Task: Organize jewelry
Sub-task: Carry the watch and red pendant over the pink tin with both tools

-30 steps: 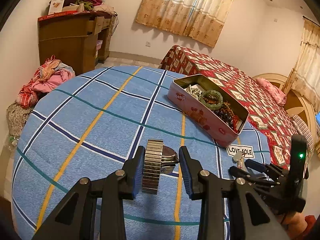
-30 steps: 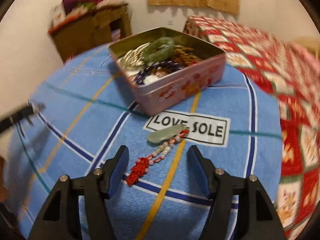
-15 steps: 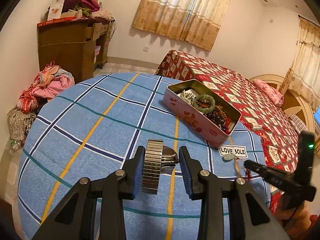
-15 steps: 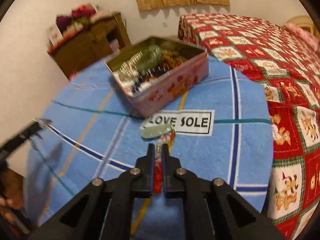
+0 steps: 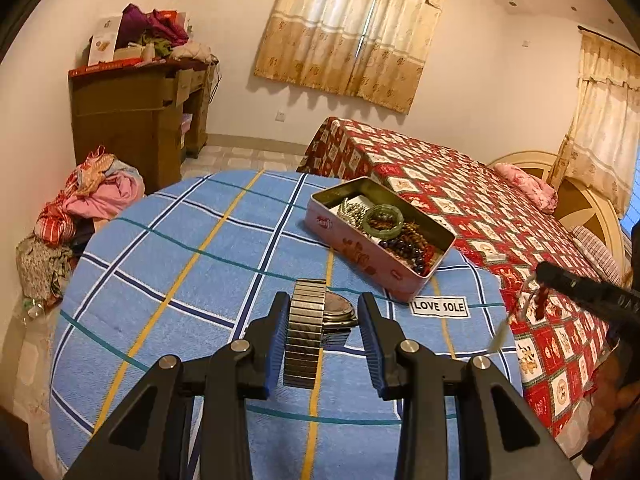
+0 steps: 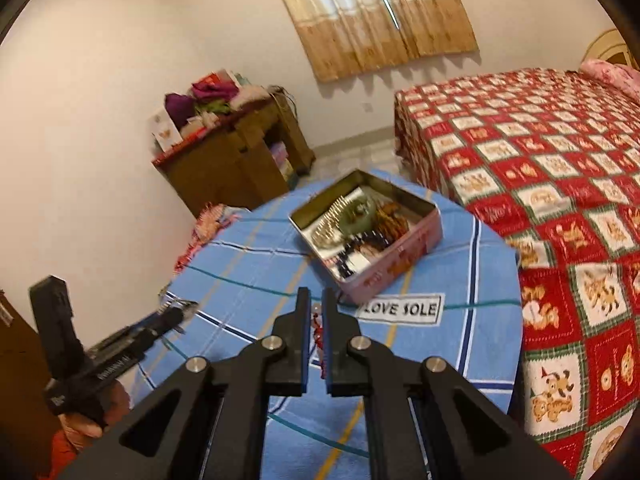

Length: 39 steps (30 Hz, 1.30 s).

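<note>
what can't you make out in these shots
- Pendant, left wrist view: motion-blurred streak hanging under the right gripper; shape unreadable.
- Its red cord, right wrist view: mostly hidden between the shut pads.
- Tin contents, right wrist view: blurred.
- Watch dial, left wrist view: edge-on behind its band.

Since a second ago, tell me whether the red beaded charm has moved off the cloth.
Yes. The red beaded charm, which lay beside the LOVE SOLE label, now hangs lifted, pinched in the right gripper.

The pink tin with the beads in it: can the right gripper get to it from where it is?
Probably yes. The pink tin stands open just ahead of the right gripper, nothing between.
</note>
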Motion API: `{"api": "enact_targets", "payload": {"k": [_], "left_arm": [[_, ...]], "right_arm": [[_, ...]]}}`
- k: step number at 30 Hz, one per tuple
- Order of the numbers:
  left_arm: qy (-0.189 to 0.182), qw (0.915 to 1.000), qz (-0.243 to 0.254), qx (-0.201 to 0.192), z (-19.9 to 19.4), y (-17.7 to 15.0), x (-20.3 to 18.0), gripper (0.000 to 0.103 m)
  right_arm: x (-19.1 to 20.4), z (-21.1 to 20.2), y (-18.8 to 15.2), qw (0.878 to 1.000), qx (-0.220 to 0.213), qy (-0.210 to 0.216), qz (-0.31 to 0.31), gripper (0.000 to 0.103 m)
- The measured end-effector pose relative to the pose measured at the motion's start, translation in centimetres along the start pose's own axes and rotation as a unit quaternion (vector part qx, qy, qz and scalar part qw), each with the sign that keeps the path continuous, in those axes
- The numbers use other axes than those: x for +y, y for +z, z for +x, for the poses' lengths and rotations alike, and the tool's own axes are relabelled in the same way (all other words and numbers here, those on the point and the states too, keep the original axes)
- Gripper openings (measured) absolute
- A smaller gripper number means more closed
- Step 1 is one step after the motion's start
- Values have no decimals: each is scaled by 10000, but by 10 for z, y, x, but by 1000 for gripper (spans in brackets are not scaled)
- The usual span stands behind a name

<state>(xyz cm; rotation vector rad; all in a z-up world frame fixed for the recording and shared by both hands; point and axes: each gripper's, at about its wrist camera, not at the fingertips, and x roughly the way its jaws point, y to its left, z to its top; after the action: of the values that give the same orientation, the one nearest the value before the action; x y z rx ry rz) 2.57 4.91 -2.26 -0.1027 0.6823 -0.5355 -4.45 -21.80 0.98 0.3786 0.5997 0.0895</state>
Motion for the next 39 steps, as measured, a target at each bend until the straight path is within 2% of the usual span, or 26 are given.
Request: {"api": "enact_targets", "payload": {"k": [8, 16, 32, 39], "left_arm": [[-45, 9994, 259, -244, -14, 8, -14, 35], [436, 9971, 589, -182, -9, 19, -34, 35], [243, 9958, 804, -354, -11, 33, -59, 35], [59, 9967, 746, -325, 2, 41, -63, 35]], "right_arm": [[12, -22, 18, 9989, -423, 169, -122, 7], [17, -26, 23, 9980, -558, 276, -90, 7], [26, -42, 36, 9957, -852, 201, -312, 7], [23, -31, 46, 9956, -860, 149, -331, 7]]}}
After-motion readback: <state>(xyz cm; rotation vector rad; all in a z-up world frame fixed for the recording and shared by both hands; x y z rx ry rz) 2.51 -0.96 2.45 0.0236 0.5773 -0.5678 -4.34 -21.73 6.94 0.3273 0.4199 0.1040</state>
